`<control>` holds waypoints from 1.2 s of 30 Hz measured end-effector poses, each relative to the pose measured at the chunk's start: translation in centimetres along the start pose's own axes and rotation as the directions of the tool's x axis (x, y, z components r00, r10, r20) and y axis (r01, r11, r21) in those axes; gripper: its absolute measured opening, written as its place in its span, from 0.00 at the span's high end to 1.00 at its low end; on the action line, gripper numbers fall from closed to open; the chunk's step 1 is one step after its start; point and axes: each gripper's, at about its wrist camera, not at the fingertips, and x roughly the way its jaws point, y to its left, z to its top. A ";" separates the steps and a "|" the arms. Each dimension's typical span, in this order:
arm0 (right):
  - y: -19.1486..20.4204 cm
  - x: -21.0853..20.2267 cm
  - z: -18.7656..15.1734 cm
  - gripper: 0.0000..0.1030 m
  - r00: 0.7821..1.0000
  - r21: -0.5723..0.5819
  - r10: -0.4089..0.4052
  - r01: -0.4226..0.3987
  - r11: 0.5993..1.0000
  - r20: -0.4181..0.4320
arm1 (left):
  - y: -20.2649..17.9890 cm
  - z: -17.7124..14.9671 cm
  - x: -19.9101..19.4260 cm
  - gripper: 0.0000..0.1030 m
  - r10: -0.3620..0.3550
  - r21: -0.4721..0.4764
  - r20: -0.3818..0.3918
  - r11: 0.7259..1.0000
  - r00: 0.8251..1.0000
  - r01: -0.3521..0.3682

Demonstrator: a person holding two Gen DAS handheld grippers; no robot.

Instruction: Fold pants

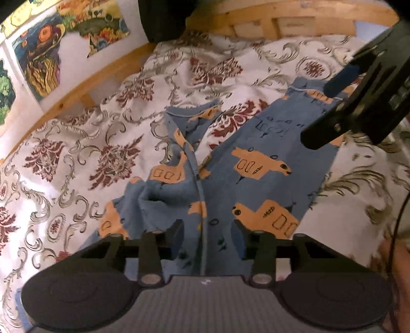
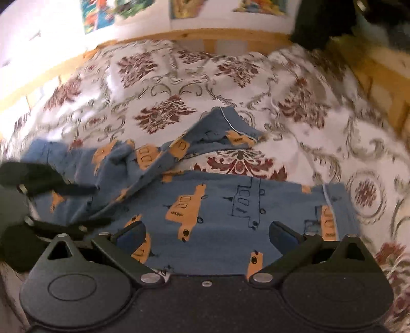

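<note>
Left gripper [image 1: 207,230] jaws spread over pants [image 1: 230,164], right gripper [image 2: 207,233] likewise

Bedspread [image 2: 205,76] beyond the pants [image 2: 217,205] lies open; wooden frame [image 2: 205,35] bounds it.

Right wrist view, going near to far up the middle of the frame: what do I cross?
Right tool, open → flat pant leg of the blue vehicle-print pants → strip of floral bedspread → the rumpled other leg's hem → more bedspread → wooden bed frame → wall with pictures.
</note>
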 end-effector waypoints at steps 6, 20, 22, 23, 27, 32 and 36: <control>-1.3 1.2 -0.1 0.01 0.998 0.103 0.060 -0.056 0.993 -0.032 | -0.9 0.2 1.7 0.79 0.066 0.018 0.009 0.998 0.998 -0.067; 0.0 3.6 -0.2 0.03 0.995 0.082 0.075 -0.070 0.994 -0.063 | -3.3 -0.7 2.2 0.97 0.163 0.149 0.075 0.974 0.984 -0.173; -0.1 3.9 -0.1 0.03 0.995 0.093 0.081 -0.075 0.993 -0.064 | -4.0 -0.9 2.2 0.97 0.183 0.188 0.097 0.962 0.978 -0.199; -0.3 4.1 0.0 0.03 0.994 0.103 0.084 -0.077 0.992 -0.066 | -4.4 -1.1 2.2 0.97 0.189 0.208 0.108 0.956 0.976 -0.208; -1.1 4.9 1.5 0.03 0.994 0.121 0.078 -0.069 0.990 -0.074 | -5.9 -1.6 2.2 0.97 0.201 0.269 0.144 0.934 0.969 -0.234; -1.0 6.7 6.1 0.07 0.994 0.068 0.097 -0.093 0.993 -0.055 | -6.5 -1.9 2.3 0.97 0.210 0.293 0.169 0.922 0.963 -0.252; -0.9 9.8 9.8 0.18 0.978 0.136 0.190 -0.178 0.975 -0.087 | -6.2 -1.8 2.5 0.97 0.205 0.285 0.172 0.926 0.964 -0.248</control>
